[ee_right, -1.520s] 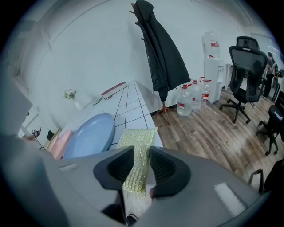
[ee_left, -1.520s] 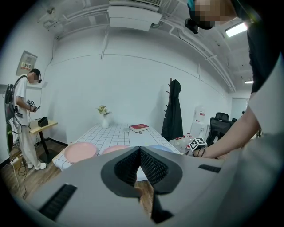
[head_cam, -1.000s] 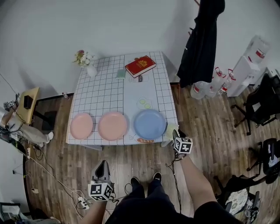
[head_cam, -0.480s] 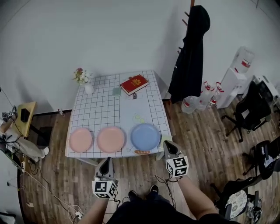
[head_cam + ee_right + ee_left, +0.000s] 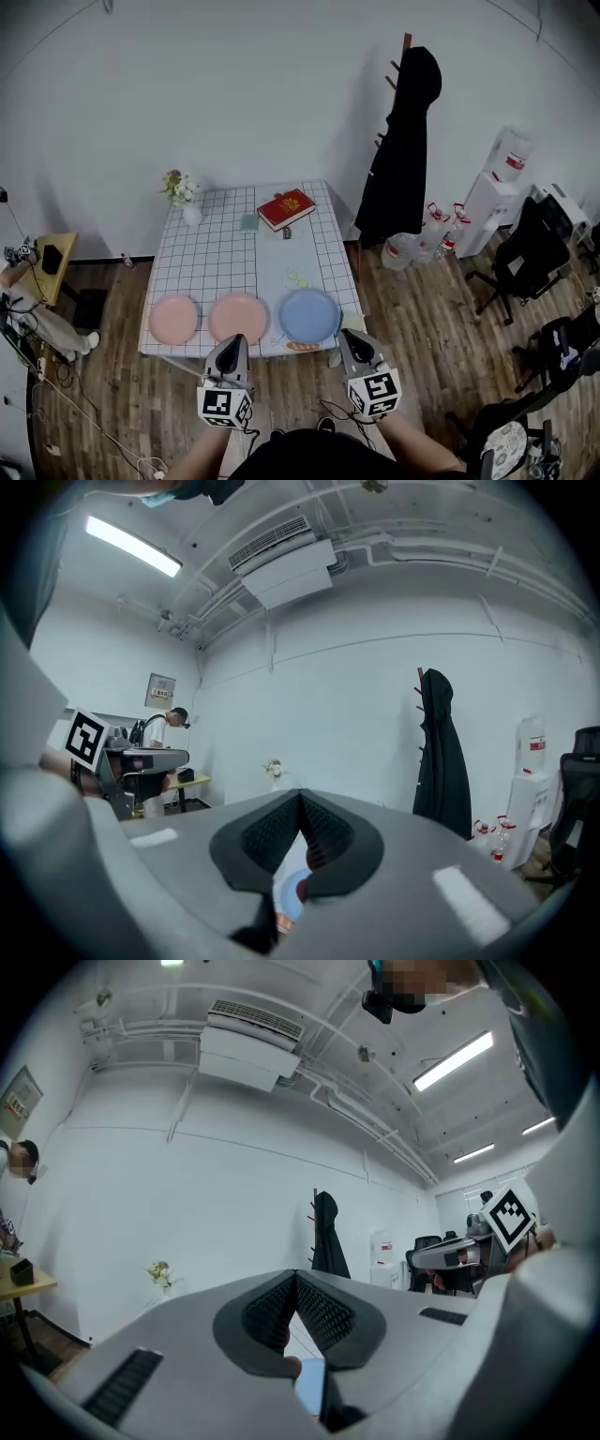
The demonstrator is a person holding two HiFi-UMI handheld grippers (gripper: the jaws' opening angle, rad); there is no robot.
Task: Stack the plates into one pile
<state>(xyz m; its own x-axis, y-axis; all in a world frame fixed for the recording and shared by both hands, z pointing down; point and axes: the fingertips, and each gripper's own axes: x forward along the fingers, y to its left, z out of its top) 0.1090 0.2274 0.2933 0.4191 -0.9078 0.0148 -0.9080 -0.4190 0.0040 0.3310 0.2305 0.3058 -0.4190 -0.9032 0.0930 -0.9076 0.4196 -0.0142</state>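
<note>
Three plates lie in a row along the near edge of the grid-cloth table (image 5: 225, 258): a pink plate (image 5: 173, 319) at the left, a salmon plate (image 5: 237, 317) in the middle, a blue plate (image 5: 309, 315) at the right. My left gripper (image 5: 233, 341) hangs just before the table edge, in front of the salmon plate, shut and empty. My right gripper (image 5: 350, 336) is off the table's near right corner, beside the blue plate, also shut with nothing in it. In the gripper views the left gripper (image 5: 295, 1279) and right gripper (image 5: 300, 797) have their pads meeting; the blue plate (image 5: 292, 894) peeks below.
A red book (image 5: 286, 208), a small green item (image 5: 248, 223) and a flower vase (image 5: 185, 194) sit at the table's far end. A coat rack with a black coat (image 5: 403, 150), water bottles (image 5: 420, 248) and office chairs (image 5: 525, 258) stand to the right; a side table (image 5: 47, 255) stands left.
Both grippers have risen from low over the floor to the table's front edge. The right one moved more, swinging in from beside the table corner. Jaws stayed shut.
</note>
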